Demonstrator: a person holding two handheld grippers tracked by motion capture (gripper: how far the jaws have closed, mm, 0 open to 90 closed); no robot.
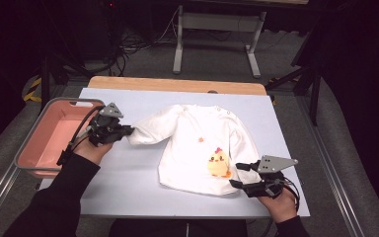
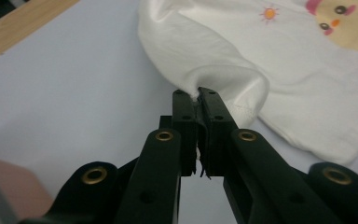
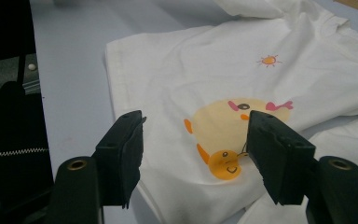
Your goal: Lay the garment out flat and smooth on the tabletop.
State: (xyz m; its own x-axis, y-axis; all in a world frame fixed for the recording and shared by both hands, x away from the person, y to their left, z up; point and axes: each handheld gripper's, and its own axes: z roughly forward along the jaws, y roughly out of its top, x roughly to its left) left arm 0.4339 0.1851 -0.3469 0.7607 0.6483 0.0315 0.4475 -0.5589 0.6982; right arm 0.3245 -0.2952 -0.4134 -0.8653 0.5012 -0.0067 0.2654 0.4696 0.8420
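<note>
A small white long-sleeved shirt [image 1: 197, 145] with a yellow chick print [image 1: 218, 164] lies spread on the pale blue table top [image 1: 128, 173]. My left gripper [image 1: 128, 131] is shut on the cuff of the shirt's left sleeve [image 2: 214, 79], and the cloth bunches up at the jaw tips and hangs lifted off the table. My right gripper [image 1: 237, 175] stands open at the shirt's lower right hem, jaws apart over the chick print [image 3: 223, 135], with nothing pinched between them.
A pink plastic bin [image 1: 54, 136] sits at the table's left edge, right beside my left hand. A wooden strip [image 1: 177, 85] runs along the far edge of the table. Beyond it stand a metal table frame [image 1: 217, 34] and cables on the floor.
</note>
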